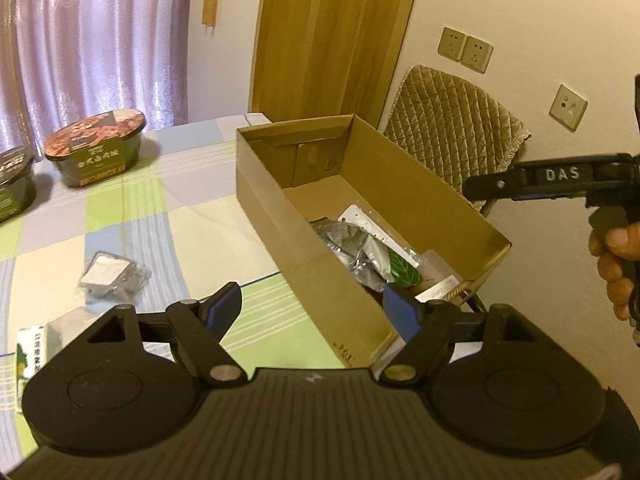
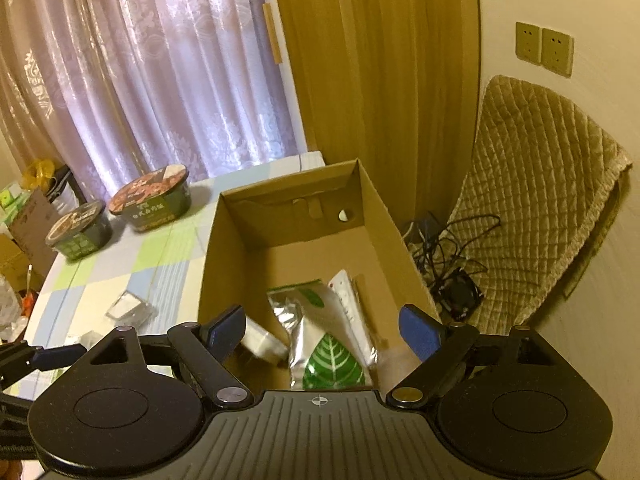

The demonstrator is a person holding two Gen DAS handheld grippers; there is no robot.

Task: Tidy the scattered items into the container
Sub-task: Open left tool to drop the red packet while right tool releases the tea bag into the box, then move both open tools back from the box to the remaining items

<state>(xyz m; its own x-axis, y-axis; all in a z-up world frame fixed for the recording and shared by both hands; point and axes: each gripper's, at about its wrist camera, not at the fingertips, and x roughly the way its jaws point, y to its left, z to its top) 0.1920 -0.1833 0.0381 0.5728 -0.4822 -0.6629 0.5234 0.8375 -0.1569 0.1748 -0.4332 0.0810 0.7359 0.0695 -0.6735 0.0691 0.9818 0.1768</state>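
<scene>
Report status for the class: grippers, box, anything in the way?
Left gripper and right gripper open, empty. Cardboard box holds foil pouch; clear packet, two noodle bowls outside. Nothing in the way.

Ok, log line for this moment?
left hand-held gripper: open, empty | right hand-held gripper: open, over cardboard box | boxed: foil pouch | still out: clear packet, two noodle bowls

Lying on a checked cloth over the surface point(image 1: 168, 216): an open cardboard box point(image 1: 280, 216), two lidded instant noodle bowls point(image 1: 96, 148) point(image 2: 78, 232) at the far side, a small clear-wrapped packet point(image 1: 110, 278), a green-printed carton point(image 1: 32, 344) at the near edge.
</scene>
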